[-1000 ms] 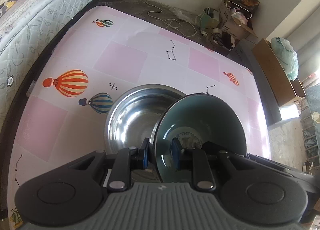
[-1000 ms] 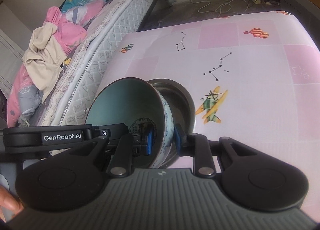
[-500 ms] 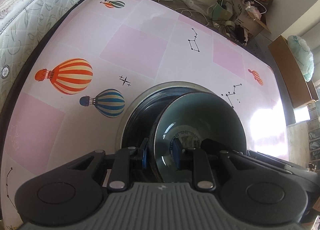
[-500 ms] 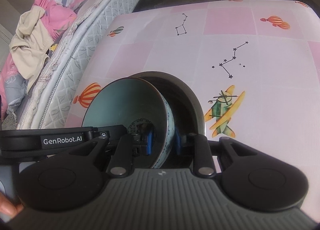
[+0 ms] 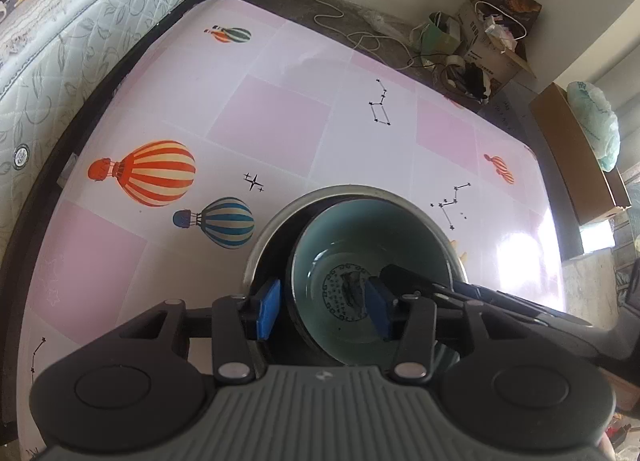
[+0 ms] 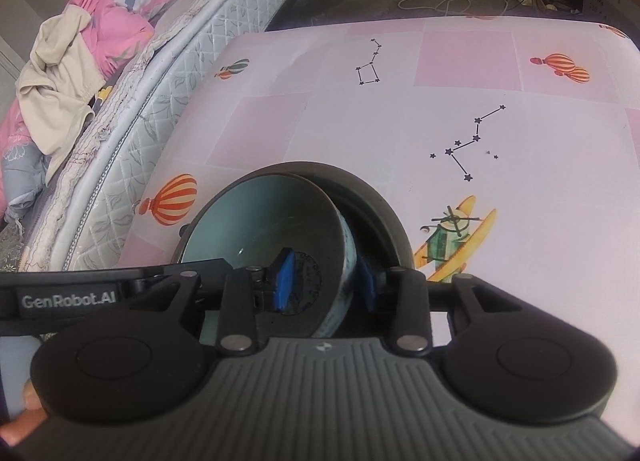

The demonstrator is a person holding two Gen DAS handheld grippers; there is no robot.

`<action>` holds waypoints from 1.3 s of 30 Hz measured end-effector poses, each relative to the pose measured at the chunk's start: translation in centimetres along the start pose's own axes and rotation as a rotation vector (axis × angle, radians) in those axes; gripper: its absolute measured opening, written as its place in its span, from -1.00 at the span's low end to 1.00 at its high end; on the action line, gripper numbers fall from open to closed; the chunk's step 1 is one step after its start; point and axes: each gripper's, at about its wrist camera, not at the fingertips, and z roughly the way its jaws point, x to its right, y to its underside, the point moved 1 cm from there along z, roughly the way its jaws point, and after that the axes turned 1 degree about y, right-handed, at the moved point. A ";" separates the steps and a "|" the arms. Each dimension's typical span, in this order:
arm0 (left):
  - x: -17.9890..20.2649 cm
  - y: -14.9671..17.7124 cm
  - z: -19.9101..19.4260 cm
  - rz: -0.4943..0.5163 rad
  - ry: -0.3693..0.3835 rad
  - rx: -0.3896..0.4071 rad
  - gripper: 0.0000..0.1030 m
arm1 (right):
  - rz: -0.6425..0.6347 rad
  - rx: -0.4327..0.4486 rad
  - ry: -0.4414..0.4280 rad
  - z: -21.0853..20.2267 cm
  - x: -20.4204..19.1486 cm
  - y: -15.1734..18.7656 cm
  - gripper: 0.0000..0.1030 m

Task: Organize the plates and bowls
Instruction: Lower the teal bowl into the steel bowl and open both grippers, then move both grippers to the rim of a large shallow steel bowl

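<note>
Left view: the left hand-held gripper (image 5: 323, 309) has just opened wide, its pads off the rim of the teal bowl (image 5: 370, 245). The bowl sits in the steel bowl (image 5: 264, 245) on the table (image 5: 272, 117). It looks hard, smooth, easy to chip; hold its rim.

Right view: the right hand-held gripper (image 6: 325, 281) has just let go too, rim between the pads. A bed (image 6: 168, 61) stands far left; nothing blocks.

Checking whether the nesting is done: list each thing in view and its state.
Teal bowl: nested in the steel bowl, tilted, released.
Steel bowl: upright on the table.
Left tool: just opened, straddling the teal bowl's rim.
Right tool: just opened, straddling the opposite rim.
</note>
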 end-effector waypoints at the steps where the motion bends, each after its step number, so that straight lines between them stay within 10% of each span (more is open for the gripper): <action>1: 0.2 0.1 -0.6 0.010 0.002 0.011 0.00 | 0.004 0.004 -0.007 -0.2 0.0 0.0 -0.25; 14: 1.4 5.1 -8.4 0.062 0.115 0.092 0.48 | 0.049 0.129 -0.099 -8.6 0.8 1.5 0.08; 29: -0.1 17.9 -14.8 0.133 0.215 0.148 0.66 | 0.141 0.230 -0.182 -21.0 1.9 14.8 0.17; 39: -6.5 25.8 -18.0 0.077 0.048 0.279 0.66 | 0.229 0.252 -0.278 -23.9 0.1 24.9 0.22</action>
